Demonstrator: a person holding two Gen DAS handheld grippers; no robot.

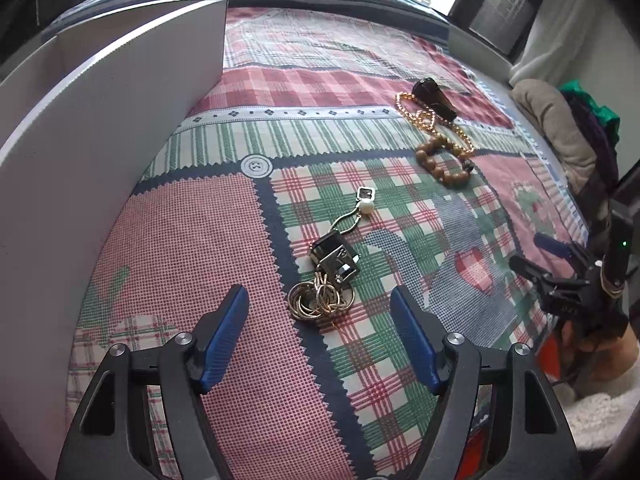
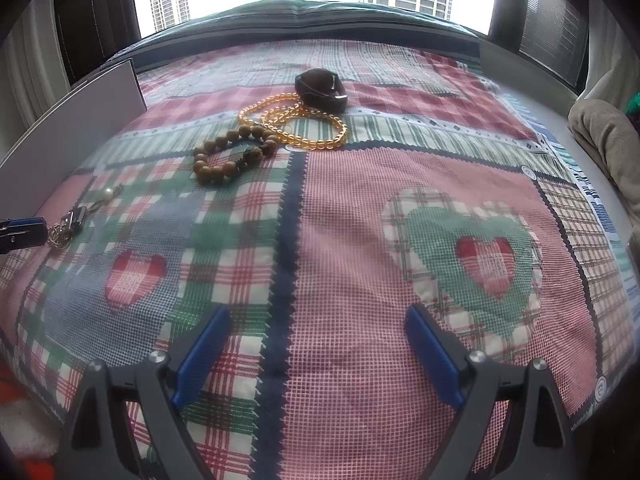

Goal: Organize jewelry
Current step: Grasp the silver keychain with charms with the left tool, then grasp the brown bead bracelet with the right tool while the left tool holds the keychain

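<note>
A tangled gold chain [image 1: 320,300] with dark square pendants [image 1: 334,264] and a pearl [image 1: 367,207] lies on the patchwork bedspread [image 1: 192,248]. My left gripper [image 1: 317,294] stands open just over it, with the chain coil between the fingertips and the pads clear of it. Farther back lie a wooden bead bracelet [image 1: 440,160], an amber bead strand [image 1: 432,116] and a black band [image 1: 434,98]. My right gripper [image 2: 317,312] is open over bare bedspread, nothing between its fingers. In the right wrist view the bracelet [image 2: 228,156], strand [image 2: 296,120] and band [image 2: 320,88] lie ahead, the chain [image 2: 68,228] at far left.
A white open box [image 1: 100,120] stands upright along the left side of the bed, also seen from the right wrist [image 2: 100,92]. A beige cushion [image 2: 608,148] lies at the right edge. A window with tower blocks is beyond the bed.
</note>
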